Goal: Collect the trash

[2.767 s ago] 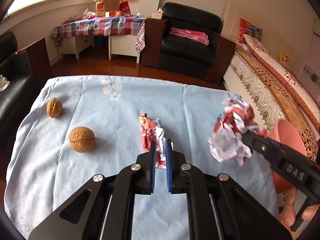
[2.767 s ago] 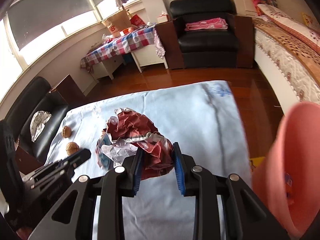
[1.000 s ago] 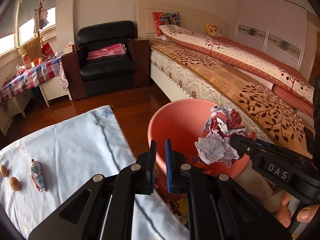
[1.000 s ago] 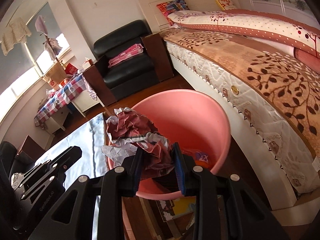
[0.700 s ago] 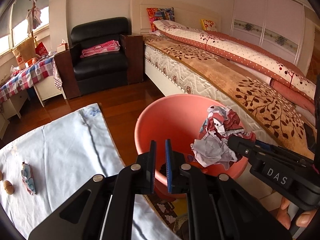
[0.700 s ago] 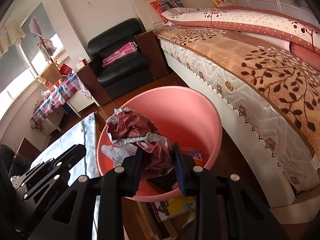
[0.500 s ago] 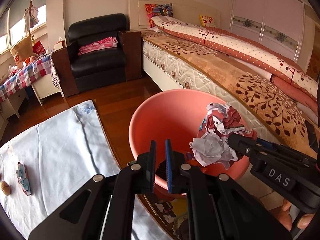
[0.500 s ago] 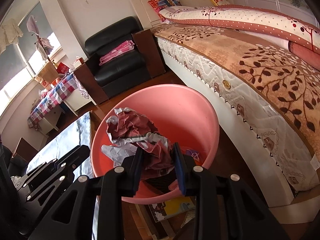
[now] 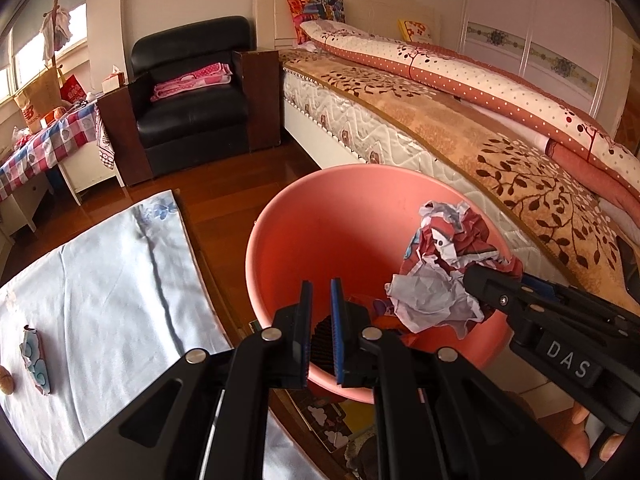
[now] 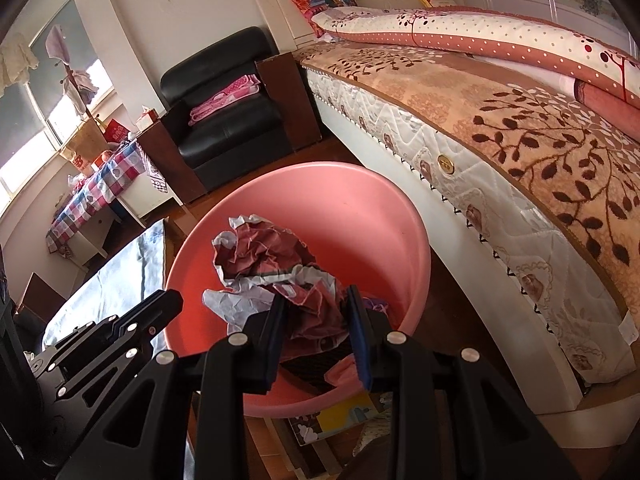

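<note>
My right gripper is shut on a crumpled red and white paper ball and holds it over the mouth of a pink bin. The left wrist view shows the same ball at the tip of the right gripper, above the right side of the bin. My left gripper is shut with nothing in it, over the bin's near rim. Dark and coloured scraps lie at the bin's bottom. A crumpled wrapper and a walnut lie on the blue-clothed table.
A bed runs along the right, close behind the bin. A black armchair and a checkered side table stand at the back. Wooden floor separates table and bin. Printed sheets lie under the bin. A person's fingers hold the right gripper.
Both grippers swung from the table to the pink bin, then sank closer over it. The paper ball stayed in the right gripper. The left gripper stayed shut and empty.
</note>
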A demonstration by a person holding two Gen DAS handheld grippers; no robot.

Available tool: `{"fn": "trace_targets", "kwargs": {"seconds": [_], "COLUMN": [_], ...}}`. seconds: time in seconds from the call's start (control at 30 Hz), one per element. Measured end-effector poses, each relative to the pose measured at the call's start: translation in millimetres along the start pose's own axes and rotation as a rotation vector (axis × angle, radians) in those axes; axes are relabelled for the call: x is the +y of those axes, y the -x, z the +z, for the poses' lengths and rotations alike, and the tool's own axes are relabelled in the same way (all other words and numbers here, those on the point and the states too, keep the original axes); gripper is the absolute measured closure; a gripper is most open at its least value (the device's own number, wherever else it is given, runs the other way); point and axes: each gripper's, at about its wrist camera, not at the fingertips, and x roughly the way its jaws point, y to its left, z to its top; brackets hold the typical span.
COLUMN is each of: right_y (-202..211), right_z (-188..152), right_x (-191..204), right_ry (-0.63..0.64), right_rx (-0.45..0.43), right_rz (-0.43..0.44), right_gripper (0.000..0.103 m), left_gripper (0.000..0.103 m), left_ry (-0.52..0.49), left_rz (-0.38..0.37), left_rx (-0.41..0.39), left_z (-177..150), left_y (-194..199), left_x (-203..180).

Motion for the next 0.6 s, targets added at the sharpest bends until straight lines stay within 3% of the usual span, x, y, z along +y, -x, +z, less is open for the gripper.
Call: {"fn": "trace_targets", "kwargs": {"seconds": [0.6], "right_y": [-8.4], "right_z": [2.3], "right_x": [-6.3], "right_ry": [-0.009], "right_rx": [0.015], "right_rz": [-0.015], "right_gripper": [0.073], "left_gripper": [0.095], "left_ry": [0.015], "left_rz": [-0.033], "left_rx": [0.012], "left_z": [0.8], "left_y": [-9.2], "left_x": [0.0]}}
